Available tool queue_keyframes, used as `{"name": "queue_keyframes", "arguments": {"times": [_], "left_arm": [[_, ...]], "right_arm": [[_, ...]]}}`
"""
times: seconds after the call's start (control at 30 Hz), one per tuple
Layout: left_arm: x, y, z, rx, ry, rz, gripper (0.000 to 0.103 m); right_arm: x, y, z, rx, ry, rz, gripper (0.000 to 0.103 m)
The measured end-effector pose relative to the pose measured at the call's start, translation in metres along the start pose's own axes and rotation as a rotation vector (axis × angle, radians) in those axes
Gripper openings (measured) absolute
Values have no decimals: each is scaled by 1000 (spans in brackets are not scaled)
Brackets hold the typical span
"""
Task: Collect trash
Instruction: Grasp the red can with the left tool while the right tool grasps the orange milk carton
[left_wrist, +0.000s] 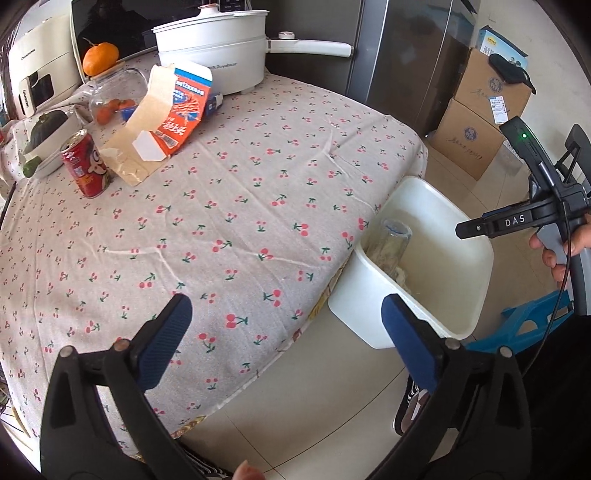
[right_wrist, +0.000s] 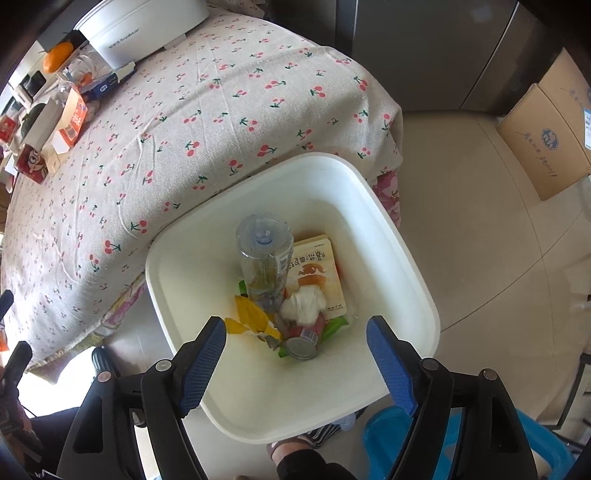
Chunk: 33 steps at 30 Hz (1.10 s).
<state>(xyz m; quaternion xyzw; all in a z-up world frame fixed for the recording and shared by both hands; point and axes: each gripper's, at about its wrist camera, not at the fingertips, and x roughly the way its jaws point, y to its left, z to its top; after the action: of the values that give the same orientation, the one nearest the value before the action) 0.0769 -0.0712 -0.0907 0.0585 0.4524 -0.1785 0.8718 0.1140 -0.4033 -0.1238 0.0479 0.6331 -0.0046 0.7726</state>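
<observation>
Glossy white plastic bin (right_wrist: 402, 258), matt cherry-print cloth (left_wrist: 240, 206), shiny metal can (right_wrist: 301, 347)

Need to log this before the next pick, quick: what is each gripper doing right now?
Left gripper: open, nothing between its fingers, over the cherry-print tablecloth's edge.
Right gripper: open, empty, above the white plastic bin.

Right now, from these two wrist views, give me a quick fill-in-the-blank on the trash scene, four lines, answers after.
1. The clear plastic bottle stands inside the white plastic ____.
2. The red drink can on the table stands ____.
3. The tablecloth is printed with small red ____.
4. Between the blue pads of the right claw there is ____ held; the left claw is open too.

Missing words: bin; upright; cherries; nothing
</observation>
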Motion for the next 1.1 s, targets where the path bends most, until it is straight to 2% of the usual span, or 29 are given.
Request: {"name": "queue_keyframes", "arguments": {"times": [0.33,0.5,0.6,0.73,0.87,1.1], "left_arm": [[-15,69,2,-137,-52,102,102],[-14,116,18,-204,-63,217,102],[-7,143,33,-232,-61,251,102],[6,171,60,-243,-59,270,102],[19,196,82,-281,-96,261,102],[48,222,108,-238,-145,228,95]], "right_arm": [[-29,60,22,-77,-103,33,82],[-35,98,36,-113,-149,63,83],[-33,120,52,-127,-153,72,83],[-34,148,82,-144,-182,93,83],[-34,175,117,-190,-220,117,83],[-21,219,168,-285,-292,146,84]]}}
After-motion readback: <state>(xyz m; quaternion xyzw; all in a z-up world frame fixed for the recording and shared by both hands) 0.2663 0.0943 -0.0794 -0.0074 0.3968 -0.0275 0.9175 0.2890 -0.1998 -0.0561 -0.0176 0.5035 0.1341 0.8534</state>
